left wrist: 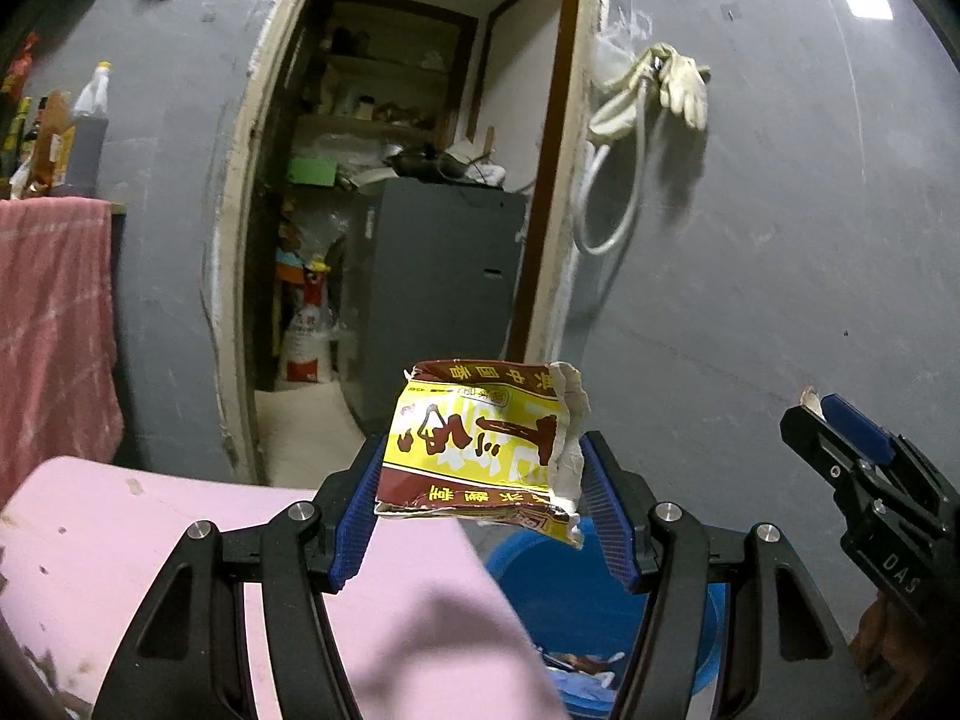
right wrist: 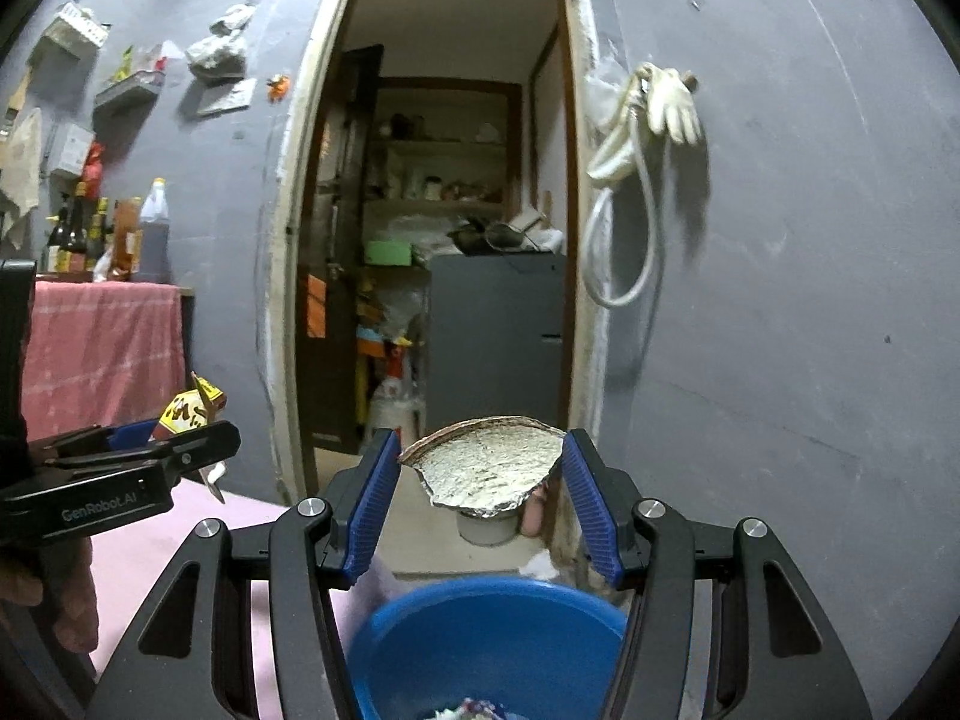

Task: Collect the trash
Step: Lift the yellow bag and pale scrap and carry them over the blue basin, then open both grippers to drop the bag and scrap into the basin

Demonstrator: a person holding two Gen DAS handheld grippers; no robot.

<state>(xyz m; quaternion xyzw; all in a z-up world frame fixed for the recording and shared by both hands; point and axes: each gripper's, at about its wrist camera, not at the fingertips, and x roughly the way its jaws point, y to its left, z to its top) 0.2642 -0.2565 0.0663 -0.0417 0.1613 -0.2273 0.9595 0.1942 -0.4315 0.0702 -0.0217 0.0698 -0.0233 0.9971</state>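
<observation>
My left gripper (left wrist: 480, 498) is shut on a torn yellow and brown paper wrapper (left wrist: 480, 450), held in the air above the edge of a blue bucket (left wrist: 558, 588). The same left gripper (right wrist: 198, 450) shows at the left of the right wrist view, with the wrapper (right wrist: 189, 411) sticking up from it. My right gripper (right wrist: 480, 480) is shut on a crumpled foil lid (right wrist: 486, 471), silver side up, just above the blue bucket (right wrist: 480, 642). At the right edge of the left wrist view the right gripper (left wrist: 840, 432) comes in side-on. Some scraps lie at the bucket's bottom.
A pink surface (left wrist: 120, 540) lies low at the left beside the bucket. Ahead is a grey wall with an open doorway (right wrist: 444, 240) into a cluttered storeroom. White gloves and a hose (right wrist: 654, 114) hang right of the doorway. Bottles (right wrist: 120, 234) stand on a pink-draped stand at the left.
</observation>
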